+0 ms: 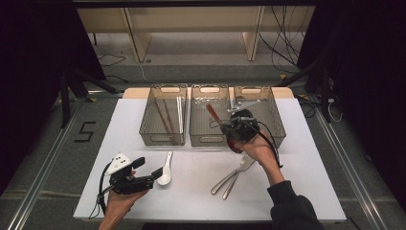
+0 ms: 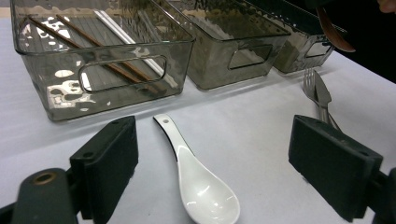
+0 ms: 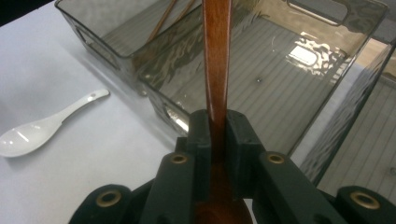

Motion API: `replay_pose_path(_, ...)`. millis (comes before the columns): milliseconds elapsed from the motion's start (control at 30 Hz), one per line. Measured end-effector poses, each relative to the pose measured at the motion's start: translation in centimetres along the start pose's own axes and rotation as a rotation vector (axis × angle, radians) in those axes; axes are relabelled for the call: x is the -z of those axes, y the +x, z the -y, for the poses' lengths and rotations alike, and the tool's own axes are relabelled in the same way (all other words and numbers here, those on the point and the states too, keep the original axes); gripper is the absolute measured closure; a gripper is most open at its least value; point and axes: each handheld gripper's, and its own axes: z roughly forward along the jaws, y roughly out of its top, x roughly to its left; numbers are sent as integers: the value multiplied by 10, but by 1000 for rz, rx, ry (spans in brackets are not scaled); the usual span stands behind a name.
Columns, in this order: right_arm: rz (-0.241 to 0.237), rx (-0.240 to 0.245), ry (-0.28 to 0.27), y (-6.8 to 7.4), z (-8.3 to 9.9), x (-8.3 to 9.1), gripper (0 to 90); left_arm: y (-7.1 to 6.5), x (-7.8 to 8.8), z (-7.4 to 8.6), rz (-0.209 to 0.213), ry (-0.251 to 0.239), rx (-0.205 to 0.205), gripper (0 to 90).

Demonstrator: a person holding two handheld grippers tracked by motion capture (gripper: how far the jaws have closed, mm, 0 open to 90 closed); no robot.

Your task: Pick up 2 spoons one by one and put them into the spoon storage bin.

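White tabletop: R gripper pinches wooden spoon (handle pointing ahead over middle bin near table's far edge), L gripper spread, astride white spoon lying lengthwise towards the bins.

Brown wooden spoon (handle over middle bin).

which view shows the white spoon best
The left gripper view: the white spoon lies close and whole on the table between the open jaws, bowl nearest. The high view shows it small beside the left gripper; the right gripper view shows it off to the side.
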Motion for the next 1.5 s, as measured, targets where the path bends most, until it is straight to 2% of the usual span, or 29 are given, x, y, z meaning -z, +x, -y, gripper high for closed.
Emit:
replay_pose_path(333, 7, -18, -1, -2, -19, -13, 819, 1, 1, 0, 2, -2, 4, 154)
replay_pose_path(433, 9, -36, -9, -3, -25, -17, 819, 1, 1, 0, 2, -3, 5, 155)
replay_pose_path(567, -14, -69, -24, -7, -32, -21, 819, 0, 1, 0, 2, -2, 3, 154)
replay_pose_path(933, 5, -107, -42, -10, -51, -34, 818, 0, 0, 0, 1, -5, 7, 154)
replay_pose_path(1500, 37, -141, -33, -20, -62, -53, 818, 1, 1, 1, 0, 2, -3, 154)
